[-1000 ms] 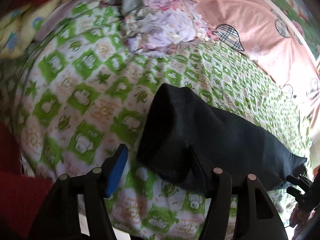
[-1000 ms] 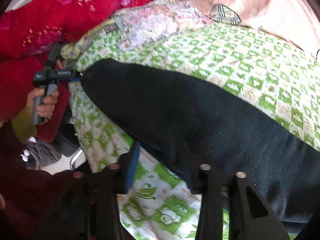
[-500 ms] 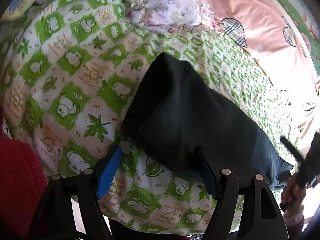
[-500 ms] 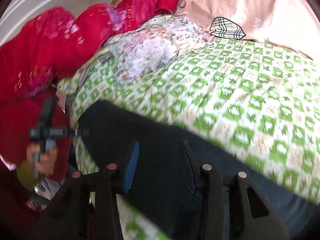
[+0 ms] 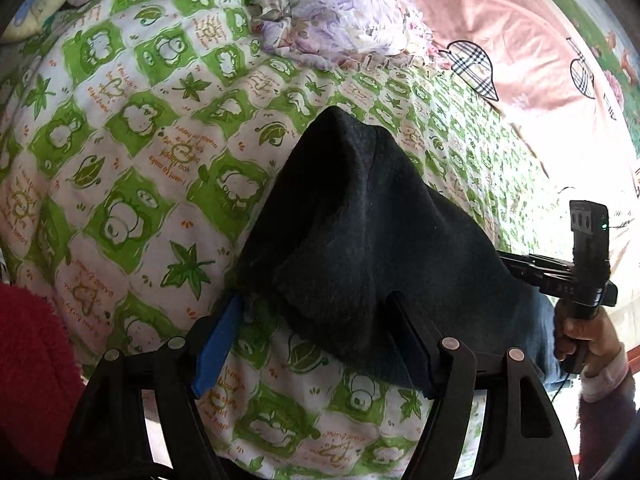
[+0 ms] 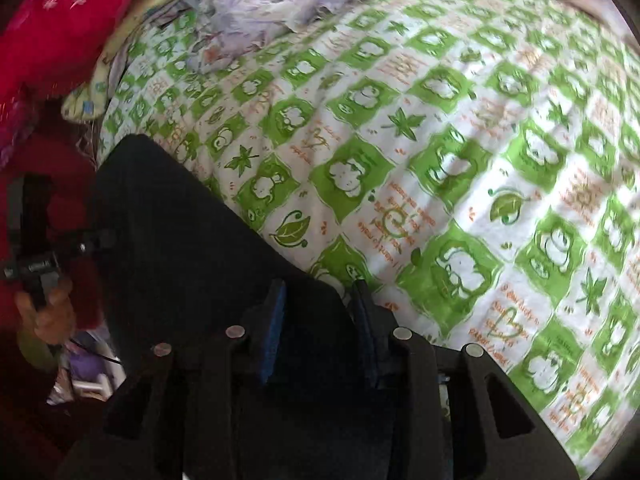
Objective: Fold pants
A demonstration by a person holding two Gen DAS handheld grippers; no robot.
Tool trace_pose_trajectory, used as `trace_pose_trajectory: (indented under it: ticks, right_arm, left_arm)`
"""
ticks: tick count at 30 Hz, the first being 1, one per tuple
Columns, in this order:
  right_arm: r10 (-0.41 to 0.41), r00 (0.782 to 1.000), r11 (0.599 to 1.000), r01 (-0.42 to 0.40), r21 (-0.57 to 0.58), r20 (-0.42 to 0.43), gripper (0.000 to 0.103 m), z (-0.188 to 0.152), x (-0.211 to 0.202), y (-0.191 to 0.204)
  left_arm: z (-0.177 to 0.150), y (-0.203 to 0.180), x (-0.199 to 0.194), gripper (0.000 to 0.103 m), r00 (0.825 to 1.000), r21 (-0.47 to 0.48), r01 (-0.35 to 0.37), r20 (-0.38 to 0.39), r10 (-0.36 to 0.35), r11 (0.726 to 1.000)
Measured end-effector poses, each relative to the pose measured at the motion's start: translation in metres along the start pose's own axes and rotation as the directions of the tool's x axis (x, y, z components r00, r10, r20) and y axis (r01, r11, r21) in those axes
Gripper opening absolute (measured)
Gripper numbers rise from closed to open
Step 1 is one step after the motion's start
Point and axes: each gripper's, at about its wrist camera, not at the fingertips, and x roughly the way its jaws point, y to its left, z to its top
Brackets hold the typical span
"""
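Note:
Dark pants (image 5: 360, 240) lie in a long folded strip on the green-and-white bedsheet (image 5: 140, 160). My left gripper (image 5: 316, 340) is open wide, and the pants' near end lies between its fingers. The blue pad (image 5: 218, 344) sits at the fabric's edge. In the right wrist view the pants (image 6: 192, 248) run from my right gripper (image 6: 320, 316) out to the left gripper (image 6: 96, 240). The right jaws are closing with dark fabric between them. A gap still shows at the pads. The right gripper (image 5: 532, 272) also shows at the pants' far side, held by a hand (image 5: 588, 332).
A crumpled floral cloth (image 5: 340, 28) lies at the far end of the sheet, with a pink cover (image 5: 520, 40) beyond it. Red bedding (image 6: 60, 20) and a yellow pillow (image 6: 88, 100) border the left side. The bed edge runs just under the grippers.
My right gripper slid along the pants toward the left gripper, and its jaws narrowed over the fabric. The left gripper stayed at the pants' end and tipped slightly, so the end looms larger.

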Motion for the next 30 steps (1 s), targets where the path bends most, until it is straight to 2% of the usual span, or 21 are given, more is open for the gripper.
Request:
trace_pose_trajectory:
  ticks: [4,5,6,8,9,13,14,16,18,21,25,30]
  right_arm:
    - [-0.01,1.0,1.0,0.01,-0.025,0.009,0.02,-0.006,-0.001,0.008]
    - [-0.03,0.999,0.999,0.031,-0.041,0.021,0.017,-0.009,-0.003,0.013]
    - [-0.051,0.998,0.997,0.053,-0.054,0.037,0.016,-0.01,-0.006,0.018]
    - [-0.09,0.992,0.993,0.096,-0.072,0.092,0.014,-0.014,-0.019,0.027]
    - [-0.102,0.987,0.991,0.112,-0.074,0.127,0.013,-0.015,-0.027,0.031]
    - [-0.161,0.94,0.983,0.181,-0.041,0.3,0.011,-0.022,-0.069,0.039]
    - [-0.174,0.927,0.981,0.194,-0.027,0.332,0.011,-0.024,-0.075,0.039]
    - [-0.189,0.913,0.98,0.2,0.007,0.361,0.011,-0.026,-0.076,0.036]
    - [-0.209,0.906,0.977,0.211,0.035,0.367,0.011,-0.021,-0.062,0.034]
    - [-0.215,0.903,0.977,0.2,0.079,0.371,0.011,-0.015,-0.041,0.029]
    - [-0.23,0.897,0.972,0.194,0.131,0.378,0.01,-0.011,-0.024,0.019]
    - [-0.254,0.898,0.965,0.211,0.155,0.358,0.011,-0.011,-0.015,0.019]
  left_arm:
    - [0.004,-0.014,0.01,0.068,0.998,0.046,-0.042,0.04,0.041,0.998]
    - [0.005,-0.017,0.011,0.059,0.998,0.06,-0.052,0.048,0.049,0.997]
    - [0.006,-0.02,0.011,0.045,0.997,0.073,-0.063,0.058,0.059,0.995]
    - [0.01,-0.022,0.005,0.024,0.997,0.081,-0.038,0.074,0.032,0.996]
    - [0.012,-0.022,-0.003,0.022,0.995,0.081,-0.024,0.096,0.017,0.996]
    - [0.015,-0.033,-0.041,0.022,0.981,0.137,0.034,0.185,-0.059,0.99]
    - [0.015,-0.038,-0.052,0.022,0.975,0.168,0.046,0.209,-0.081,0.985]
    - [0.015,-0.049,-0.065,0.022,0.965,0.232,0.039,0.243,-0.097,0.972]
    - [0.018,-0.058,-0.068,0.022,0.961,0.284,0.001,0.265,-0.08,0.959]
    - [0.026,-0.056,-0.057,0.022,0.965,0.298,-0.048,0.261,-0.033,0.953]
    - [0.038,-0.039,-0.031,0.022,0.973,0.295,-0.082,0.23,0.013,0.952]
    - [0.036,-0.028,0.007,0.023,0.979,0.315,-0.15,0.18,0.096,0.937]
